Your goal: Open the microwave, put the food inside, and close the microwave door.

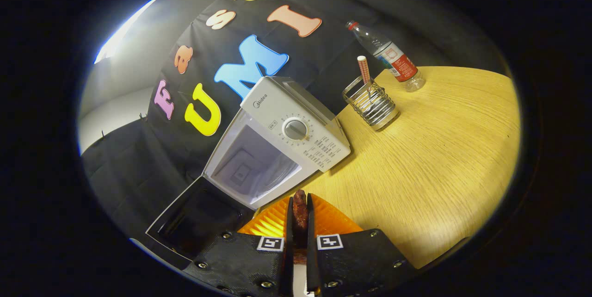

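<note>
While hand-held gripper [299,216] pinches seemingly knobbly sausage [299,208], boxy microwave [277,137] gapes.

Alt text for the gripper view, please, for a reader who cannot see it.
The gripper is shut on a reddish-brown sausage, over an orange plate, just short of a white microwave whose door hangs open. Beyond, on the wooden table, stand a wire holder with a straw and a water bottle.
</note>
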Demonstrator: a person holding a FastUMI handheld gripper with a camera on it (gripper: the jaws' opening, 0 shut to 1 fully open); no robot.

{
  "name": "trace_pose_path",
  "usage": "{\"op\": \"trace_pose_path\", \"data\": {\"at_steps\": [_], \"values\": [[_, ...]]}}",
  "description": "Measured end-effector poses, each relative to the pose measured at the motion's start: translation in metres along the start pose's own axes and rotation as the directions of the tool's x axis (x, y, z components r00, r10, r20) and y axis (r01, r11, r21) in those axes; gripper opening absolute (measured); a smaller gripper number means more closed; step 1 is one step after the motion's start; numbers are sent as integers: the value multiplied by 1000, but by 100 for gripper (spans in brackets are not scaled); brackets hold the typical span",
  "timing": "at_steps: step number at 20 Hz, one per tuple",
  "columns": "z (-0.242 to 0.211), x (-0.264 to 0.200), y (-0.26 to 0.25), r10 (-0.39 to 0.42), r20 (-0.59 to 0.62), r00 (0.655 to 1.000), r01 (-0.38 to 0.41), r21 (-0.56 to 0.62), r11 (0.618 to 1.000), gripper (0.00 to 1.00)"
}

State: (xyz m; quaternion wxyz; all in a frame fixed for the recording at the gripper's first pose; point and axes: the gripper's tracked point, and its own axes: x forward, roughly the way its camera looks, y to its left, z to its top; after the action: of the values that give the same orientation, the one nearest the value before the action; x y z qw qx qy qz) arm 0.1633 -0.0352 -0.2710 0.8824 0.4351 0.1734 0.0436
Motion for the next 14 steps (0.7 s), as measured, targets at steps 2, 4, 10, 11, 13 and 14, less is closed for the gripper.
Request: {"op": "trace_pose_path", "data": {"at_steps": [2,4,10,11,13,14], "values": [[8,-3,10,7,16,1000,-7,-11,1000,11],[16,-5,24,14,34,999,-13,-36,999,11],[20,20,85,60,38,997,-56,-100,993,11],[17,29,94,60,41,997,-55,-120,991,11],[12,47,113,67,45,997,-59,-160,985,11],[9,58,120,69,47,997,-59,-177,982,11]]}}
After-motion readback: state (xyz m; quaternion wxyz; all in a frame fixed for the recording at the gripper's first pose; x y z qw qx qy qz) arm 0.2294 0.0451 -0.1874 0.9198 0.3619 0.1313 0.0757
